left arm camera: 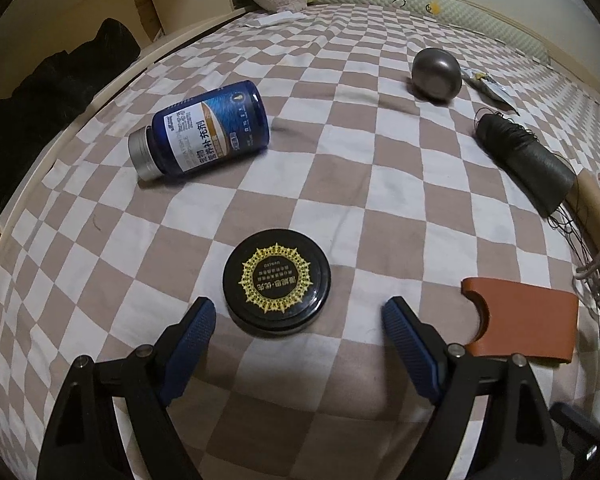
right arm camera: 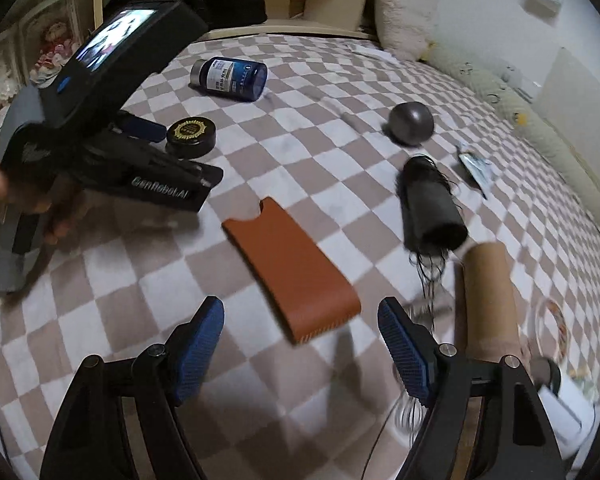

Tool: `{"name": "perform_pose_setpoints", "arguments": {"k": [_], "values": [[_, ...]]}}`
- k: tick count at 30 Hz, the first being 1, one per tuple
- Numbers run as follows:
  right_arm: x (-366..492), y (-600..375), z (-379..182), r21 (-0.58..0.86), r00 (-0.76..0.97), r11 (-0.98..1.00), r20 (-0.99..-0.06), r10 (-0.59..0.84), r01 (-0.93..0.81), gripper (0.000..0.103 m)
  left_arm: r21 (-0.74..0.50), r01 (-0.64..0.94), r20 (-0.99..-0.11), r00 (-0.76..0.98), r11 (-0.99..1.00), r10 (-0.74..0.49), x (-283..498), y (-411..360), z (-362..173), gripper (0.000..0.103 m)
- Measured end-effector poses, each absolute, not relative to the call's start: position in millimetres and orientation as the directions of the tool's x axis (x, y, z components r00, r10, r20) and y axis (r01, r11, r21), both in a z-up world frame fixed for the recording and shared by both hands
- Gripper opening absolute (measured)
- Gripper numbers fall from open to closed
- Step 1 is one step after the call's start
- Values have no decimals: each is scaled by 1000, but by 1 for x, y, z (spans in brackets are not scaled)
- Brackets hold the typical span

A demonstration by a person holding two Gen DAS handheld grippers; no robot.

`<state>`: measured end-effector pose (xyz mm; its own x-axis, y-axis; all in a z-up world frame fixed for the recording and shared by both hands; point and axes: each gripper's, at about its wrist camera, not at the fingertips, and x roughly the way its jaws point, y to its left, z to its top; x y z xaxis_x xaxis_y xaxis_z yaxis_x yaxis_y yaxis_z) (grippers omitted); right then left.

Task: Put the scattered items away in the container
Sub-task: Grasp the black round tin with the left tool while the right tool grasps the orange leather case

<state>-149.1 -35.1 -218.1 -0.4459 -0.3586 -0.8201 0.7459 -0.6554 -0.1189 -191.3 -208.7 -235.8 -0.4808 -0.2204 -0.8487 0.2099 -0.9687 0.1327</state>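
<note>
A black round tin with a gold emblem lies on the checked bedspread. My left gripper stands open around the tin's near edge, and its pads do not touch the tin. A brown leather sleeve lies flat with its near end between the fingers of my open right gripper, clear of both pads. In the right wrist view a hand holds the left gripper at the tin. No container shows clearly in either view.
A blue bottle lies on its side at the far left. A grey metal egg, a foil packet, a black thread spool and a cardboard tube lie to the right. A wooden bed frame borders the left.
</note>
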Motion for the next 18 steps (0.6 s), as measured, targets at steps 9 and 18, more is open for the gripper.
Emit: {"name": "perform_pose_setpoints", "arguments": {"k": [9,18], "values": [[-173,-41,-242,-99,-396,-638,-852,-342,764,79,112,218,-837,-506,-969,-210,-192,-213,-237,87],[-155,-41,-241,-61,-383,-648,-847,-369,759,52,122,224,-828,-515,-967,-224,-192,-213,-237,81]]}}
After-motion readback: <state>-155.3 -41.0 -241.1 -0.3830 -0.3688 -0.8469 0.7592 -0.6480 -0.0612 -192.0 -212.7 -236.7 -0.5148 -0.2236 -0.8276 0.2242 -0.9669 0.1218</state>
